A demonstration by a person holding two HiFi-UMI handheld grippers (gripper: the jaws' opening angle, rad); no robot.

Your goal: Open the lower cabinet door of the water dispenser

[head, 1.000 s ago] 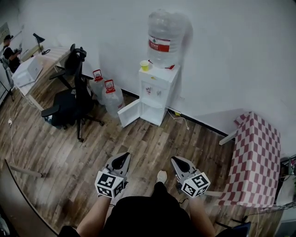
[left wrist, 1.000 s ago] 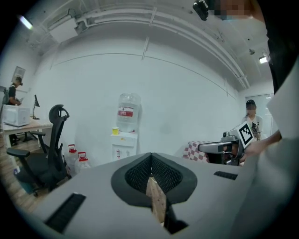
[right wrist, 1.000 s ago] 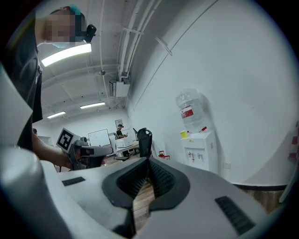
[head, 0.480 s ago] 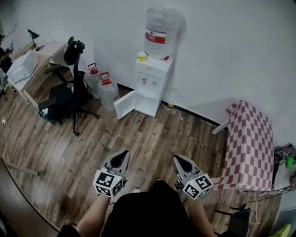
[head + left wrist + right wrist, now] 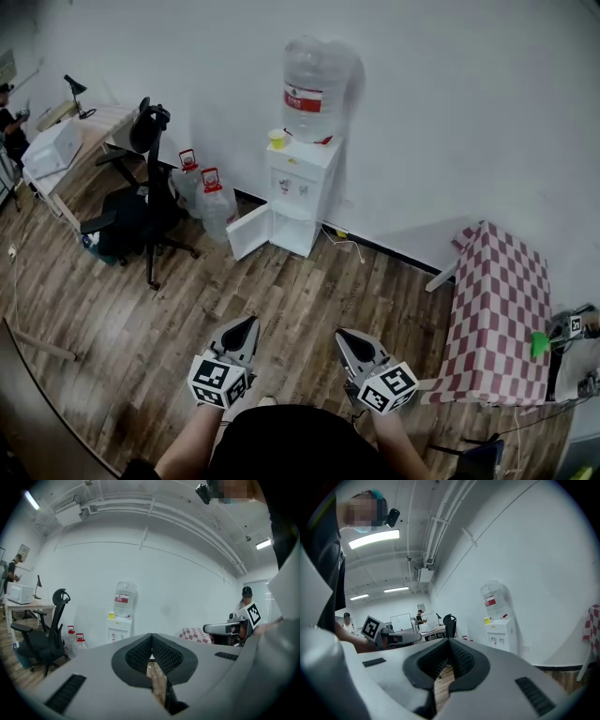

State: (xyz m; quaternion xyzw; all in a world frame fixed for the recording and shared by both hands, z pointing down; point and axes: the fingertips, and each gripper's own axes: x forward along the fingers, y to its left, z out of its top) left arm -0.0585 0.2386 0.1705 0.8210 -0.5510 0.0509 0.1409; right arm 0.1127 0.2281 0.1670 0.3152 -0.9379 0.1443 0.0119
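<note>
The white water dispenser (image 5: 300,190) stands against the far wall with a big clear bottle (image 5: 308,88) on top and a yellow cup (image 5: 277,139) beside it. Its lower cabinet door (image 5: 247,232) hangs open to the left. Both grippers are held low near my body, well short of the dispenser. My left gripper (image 5: 246,326) is shut and empty, and so is my right gripper (image 5: 346,337). The dispenser (image 5: 118,628) looks small beyond the shut left gripper (image 5: 151,640). In the right gripper view the dispenser (image 5: 502,633) stands right of the shut right gripper (image 5: 449,643).
Left of the dispenser stand two spare water bottles (image 5: 203,193), a black office chair (image 5: 141,211) and a desk (image 5: 82,132) with a lamp. A red-checked table (image 5: 502,314) is at the right. A cable (image 5: 345,240) lies by the skirting. A person (image 5: 9,120) stands far left.
The dispenser has shrunk and shifted left in the head view as I drew back from it. Its door stays open. Both grippers remain low and shut.
</note>
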